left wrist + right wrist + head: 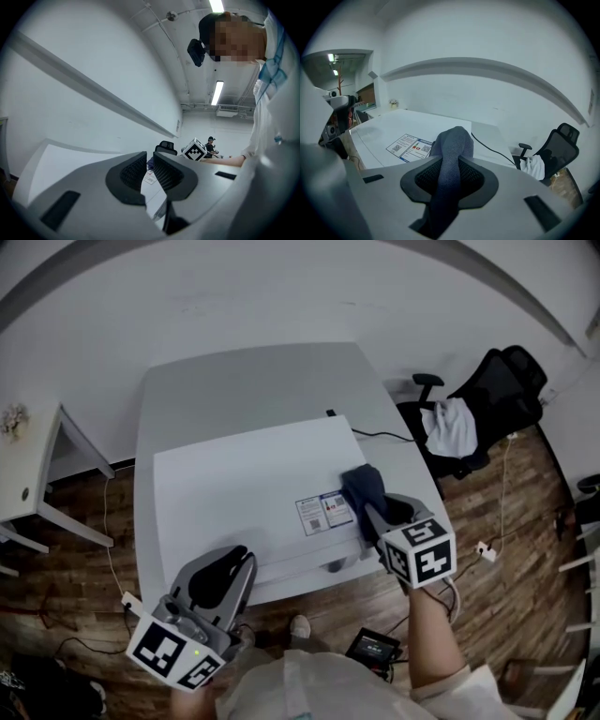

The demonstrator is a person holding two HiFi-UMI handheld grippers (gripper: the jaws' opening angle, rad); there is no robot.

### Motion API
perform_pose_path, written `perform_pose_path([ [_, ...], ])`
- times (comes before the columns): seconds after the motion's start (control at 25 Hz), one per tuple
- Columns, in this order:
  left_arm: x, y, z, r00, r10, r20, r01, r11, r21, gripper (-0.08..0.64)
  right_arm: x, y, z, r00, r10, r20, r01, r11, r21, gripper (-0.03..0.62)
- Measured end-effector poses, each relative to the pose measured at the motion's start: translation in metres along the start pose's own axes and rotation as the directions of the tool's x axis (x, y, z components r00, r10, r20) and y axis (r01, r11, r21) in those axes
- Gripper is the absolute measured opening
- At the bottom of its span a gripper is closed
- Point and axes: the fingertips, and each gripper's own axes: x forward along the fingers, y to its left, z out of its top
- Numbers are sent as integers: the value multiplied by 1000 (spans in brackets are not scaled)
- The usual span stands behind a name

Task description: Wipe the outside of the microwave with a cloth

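The white microwave [234, 493] stands on a grey table [253, 381], and I look down on its top. A dark blue-grey cloth [364, 486] rests on the top's right edge beside a printed sticker [324, 513]. My right gripper [373, 510] is shut on the cloth. In the right gripper view the cloth [452, 140] bulges out between the pads of the right gripper [450, 164], over the microwave top [384, 133]. My left gripper [242, 563] hovers at the microwave's front left. In its own view the left gripper [150, 161] points level, its jaws a narrow gap apart with nothing between them.
A black office chair [487, 399] with a white garment [452, 427] stands right of the table. A black cable [487, 145] runs off behind the microwave. A white side table [28, 474] is at the left. A black device [373, 648] lies on the wooden floor near my feet.
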Motion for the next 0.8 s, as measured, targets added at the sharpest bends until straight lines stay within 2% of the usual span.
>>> perform_pose_path([
  [0.48,-19,24,12,1000,4,9,-3,1000,-9,43,-1,6,0,997,-77,5,77,996,55,98],
  [0.8,-33,38,15,999,31,25,-30,999,-21,43,7,38,11,999,-49,-2,49,997,54,98],
])
